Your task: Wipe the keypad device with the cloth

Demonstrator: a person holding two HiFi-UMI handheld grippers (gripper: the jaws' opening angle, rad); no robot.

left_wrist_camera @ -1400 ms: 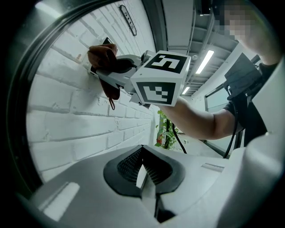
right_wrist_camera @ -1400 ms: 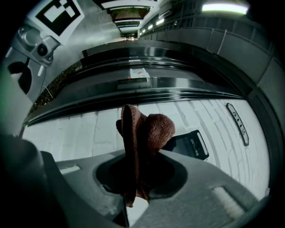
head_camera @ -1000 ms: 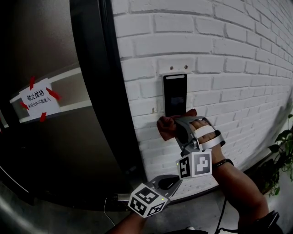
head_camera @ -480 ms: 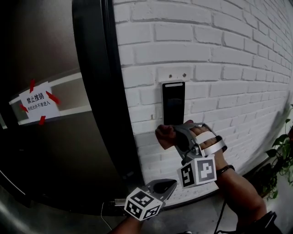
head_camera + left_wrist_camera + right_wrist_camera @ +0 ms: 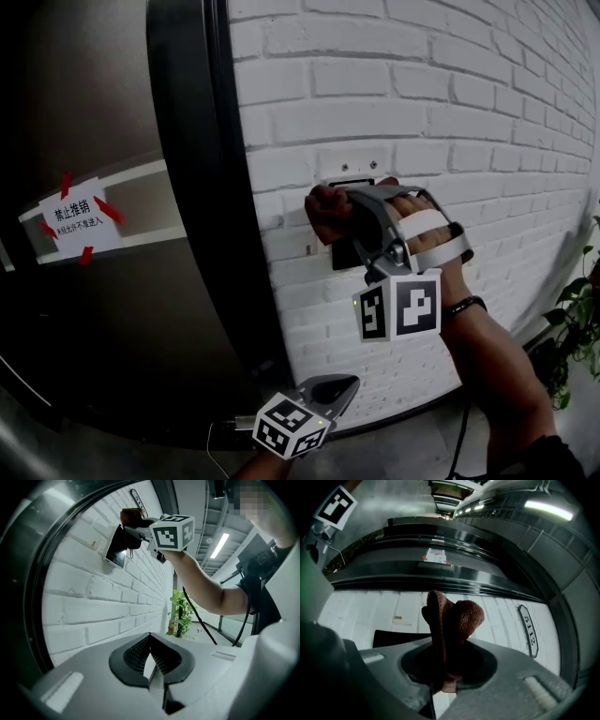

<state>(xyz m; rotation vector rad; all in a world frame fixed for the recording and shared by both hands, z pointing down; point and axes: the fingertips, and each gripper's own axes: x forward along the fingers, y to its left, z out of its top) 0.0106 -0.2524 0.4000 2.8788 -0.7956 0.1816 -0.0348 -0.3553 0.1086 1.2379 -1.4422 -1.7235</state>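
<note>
The black keypad device hangs on the white brick wall, mostly covered by my right gripper. That gripper is shut on a reddish-brown cloth, which presses against the upper part of the device. In the right gripper view the bunched cloth sticks out of the jaws, with the device behind it to the left. The left gripper view shows the device and cloth from below. My left gripper hangs low near the floor, shut and holding nothing.
A dark metal door stands left of the wall, with a white notice taped on in red. A potted plant sits at the right edge. An oval number plate is fixed to the bricks.
My right gripper has slid the cloth upward, from the device's lower edge to its upper part. The left gripper has stayed low.
</note>
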